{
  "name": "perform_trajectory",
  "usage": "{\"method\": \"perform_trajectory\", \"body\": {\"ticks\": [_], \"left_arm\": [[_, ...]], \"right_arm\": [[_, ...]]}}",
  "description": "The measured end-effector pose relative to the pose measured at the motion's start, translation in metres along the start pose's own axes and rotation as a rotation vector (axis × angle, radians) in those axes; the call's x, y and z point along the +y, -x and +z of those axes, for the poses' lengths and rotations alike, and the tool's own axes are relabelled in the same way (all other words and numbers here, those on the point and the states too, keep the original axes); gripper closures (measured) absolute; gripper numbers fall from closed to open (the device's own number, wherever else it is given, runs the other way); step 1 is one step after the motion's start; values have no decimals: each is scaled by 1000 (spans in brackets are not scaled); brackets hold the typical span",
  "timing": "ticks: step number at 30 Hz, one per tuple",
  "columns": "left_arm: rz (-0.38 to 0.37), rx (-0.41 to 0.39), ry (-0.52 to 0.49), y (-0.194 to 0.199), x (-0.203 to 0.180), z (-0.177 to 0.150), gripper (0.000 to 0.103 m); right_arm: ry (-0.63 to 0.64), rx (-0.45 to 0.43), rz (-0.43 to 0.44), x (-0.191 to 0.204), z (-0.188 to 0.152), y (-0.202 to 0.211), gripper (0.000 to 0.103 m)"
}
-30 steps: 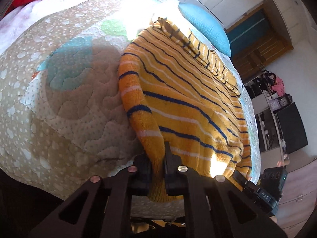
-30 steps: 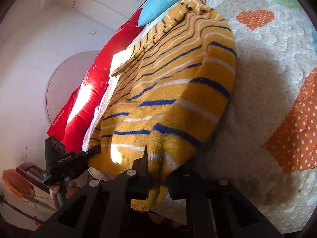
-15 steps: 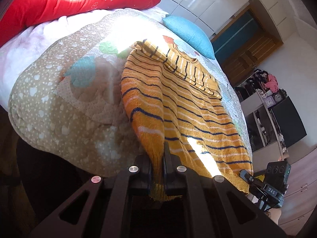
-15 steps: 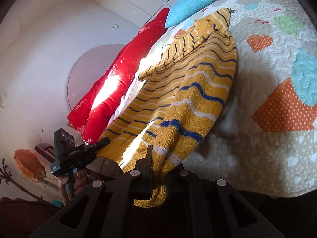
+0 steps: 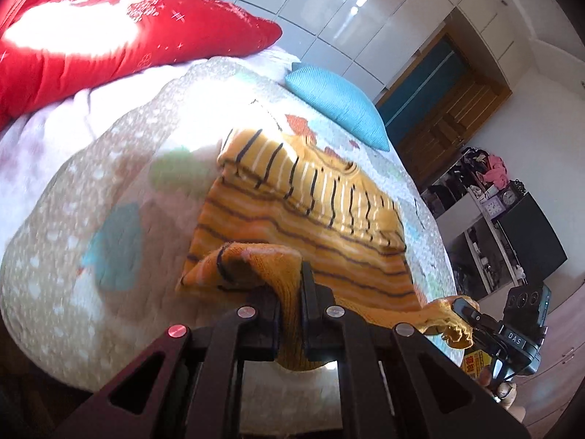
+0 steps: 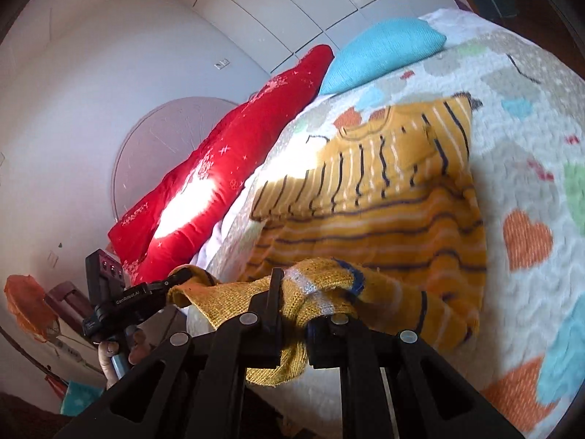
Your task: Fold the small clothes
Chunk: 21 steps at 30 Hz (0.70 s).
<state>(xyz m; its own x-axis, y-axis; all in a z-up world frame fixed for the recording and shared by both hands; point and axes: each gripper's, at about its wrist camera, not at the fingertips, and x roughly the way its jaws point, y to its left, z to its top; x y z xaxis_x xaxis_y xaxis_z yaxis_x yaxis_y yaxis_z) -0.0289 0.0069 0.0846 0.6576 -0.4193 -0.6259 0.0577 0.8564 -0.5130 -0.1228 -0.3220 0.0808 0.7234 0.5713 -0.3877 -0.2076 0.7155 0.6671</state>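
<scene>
Left gripper point(image 5: 290, 314): seen nearest in the left wrist view; its jaws are clenched on one corner of the sweater's hem, and knit is pinched between the two black fingers.
Right gripper point(image 6: 294, 314): seen nearest in the right wrist view; its jaws are clenched on the other hem corner, and the fabric is bunched over the right-hand finger.
Each gripper from the other side: the right gripper point(image 5: 462, 309) is seen low at the right of the left wrist view with a scrap of hem held at its tip; the left gripper point(image 6: 179, 280) is seen low at the left of the right wrist view, likewise holding the hem.
Sweater point(image 5: 310, 234): a yellow knit with dark blue and white stripes; the hem is lifted off the bed and slung between the two grippers, while the body is laid flat on the quilt, with the sleeves folded across the chest below the collar.
Quilt point(image 6: 519, 168): a pale patchwork bed cover with orange hearts and blue and green patches; the sweater is carried on it.
Blue pillow point(image 5: 336, 104): laid on the bed beyond the collar, apart from the sweater.
Red pillow point(image 5: 109, 33): laid along the far side of the bed, partly lit by sun.
Cupboards point(image 5: 329, 11): white glossy doors are seen behind the bed.
</scene>
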Motion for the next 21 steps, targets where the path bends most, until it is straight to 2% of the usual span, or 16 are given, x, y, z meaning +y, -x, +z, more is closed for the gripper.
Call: {"method": "perform_trajectory", "body": {"ticks": [4, 7, 10, 13, 15, 18, 21], "left_arm": [[50, -7, -9, -51, -10, 59, 95], [87, 36, -6, -100, -11, 93, 95], [118, 108, 22, -147, -3, 114, 95], [133, 145, 41, -179, 5, 126, 95], [116, 157, 69, -193, 11, 135, 94], [55, 172, 134, -206, 18, 148, 88], [-18, 183, 195, -217, 26, 159, 69]], "right_arm": [[18, -19, -87, -6, 57, -46, 93], [1, -9, -167, -27, 92, -78, 93], [-60, 19, -206, -54, 116, -107, 92], [-138, 48, -179, -82, 133, -129, 90], [-195, 48, -153, -100, 142, -137, 87], [-285, 45, -121, -122, 153, -149, 72], [-348, 35, -105, -141, 163, -160, 60]]}}
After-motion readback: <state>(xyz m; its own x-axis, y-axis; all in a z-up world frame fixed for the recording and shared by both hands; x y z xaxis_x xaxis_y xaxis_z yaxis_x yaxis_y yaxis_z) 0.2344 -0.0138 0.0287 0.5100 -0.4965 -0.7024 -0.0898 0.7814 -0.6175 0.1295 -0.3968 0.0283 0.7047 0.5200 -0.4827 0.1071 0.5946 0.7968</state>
